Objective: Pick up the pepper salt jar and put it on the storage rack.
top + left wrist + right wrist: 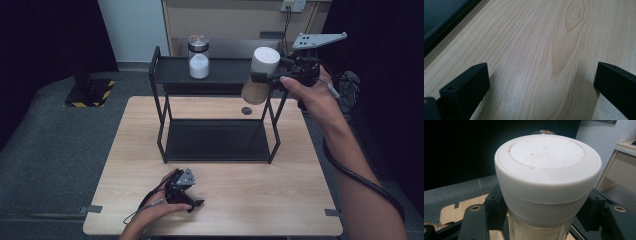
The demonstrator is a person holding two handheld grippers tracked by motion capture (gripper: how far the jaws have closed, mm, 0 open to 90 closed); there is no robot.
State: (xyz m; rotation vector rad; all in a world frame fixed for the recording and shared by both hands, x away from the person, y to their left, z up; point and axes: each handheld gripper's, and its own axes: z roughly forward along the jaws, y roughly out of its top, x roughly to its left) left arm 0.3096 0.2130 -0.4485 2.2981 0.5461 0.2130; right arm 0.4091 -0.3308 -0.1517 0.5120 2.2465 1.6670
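The white-lidded jar (261, 74) is held clamped in the right tongs (270, 76) beside the rack's top shelf (220, 70), placement outstanding; left tongs (192, 202) rest released on the tabletop (250, 195).

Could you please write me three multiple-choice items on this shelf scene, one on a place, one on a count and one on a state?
1. Where does the jar with the metal lid stand?
A. on the top shelf of the black rack
B. on the rack's bottom shelf
C. on the wooden table

2. How many jars are there in all?
A. one
B. two
C. four

3. How is the left gripper?
A. shut on a jar
B. shut on a cloth
C. open, with nothing between its jaws

Answers:
1 A, the high view shows it on the upper tier, left of the middle.
2 B, that one plus the white-lidded jar that the right gripper clamps beside the rack's right end.
3 C, the left gripper view shows bare wood between wide jaws.
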